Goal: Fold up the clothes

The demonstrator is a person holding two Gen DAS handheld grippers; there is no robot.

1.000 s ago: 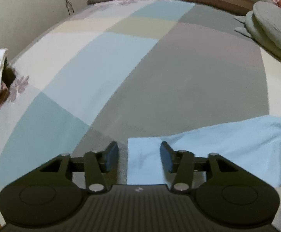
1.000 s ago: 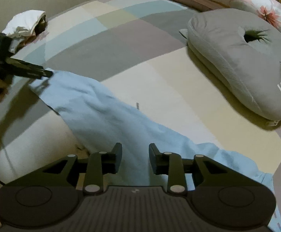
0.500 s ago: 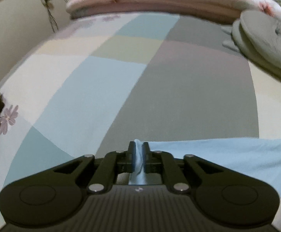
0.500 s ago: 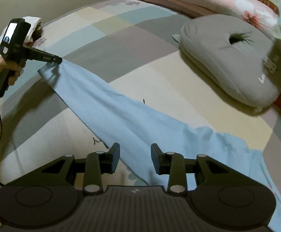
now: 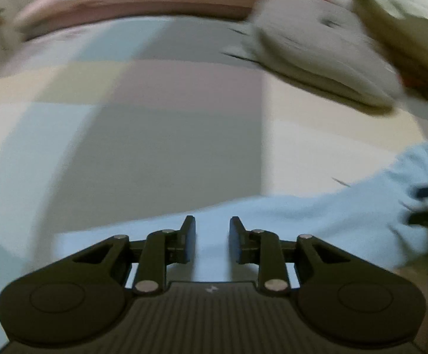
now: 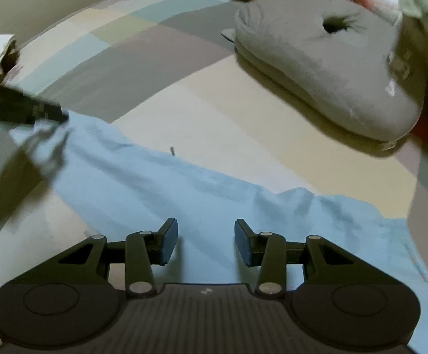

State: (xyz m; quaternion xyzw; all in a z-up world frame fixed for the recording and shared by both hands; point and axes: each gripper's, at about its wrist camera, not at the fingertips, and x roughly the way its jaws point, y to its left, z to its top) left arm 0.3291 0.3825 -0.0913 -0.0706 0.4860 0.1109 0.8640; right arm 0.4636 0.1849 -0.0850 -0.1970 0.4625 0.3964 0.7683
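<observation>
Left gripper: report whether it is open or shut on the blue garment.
Open. The left gripper shows a clear gap, with the blue garment lying flat beneath.

Your left hand-held gripper (image 5: pixel 211 240) and right hand-held gripper (image 6: pixel 205 242) look alike: matte black ribbed bodies, round side discs, silver pivot screws, blue-grey fingertip pads (image 6: pixel 166 240), a small white logo.

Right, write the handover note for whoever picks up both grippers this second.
Left gripper: jaws open, nothing held, over one end of the light blue garment.
Right gripper: jaws open, empty, over the garment's middle.
The garment lies stretched in a long strip across the patchwork bedspread, wrinkled toward its right end. The grey cushion sits beyond it, not touching.
Done: garment laid out. No fold visible.
Left: smooth the wrinkles, grip the ends, make the folds.
</observation>
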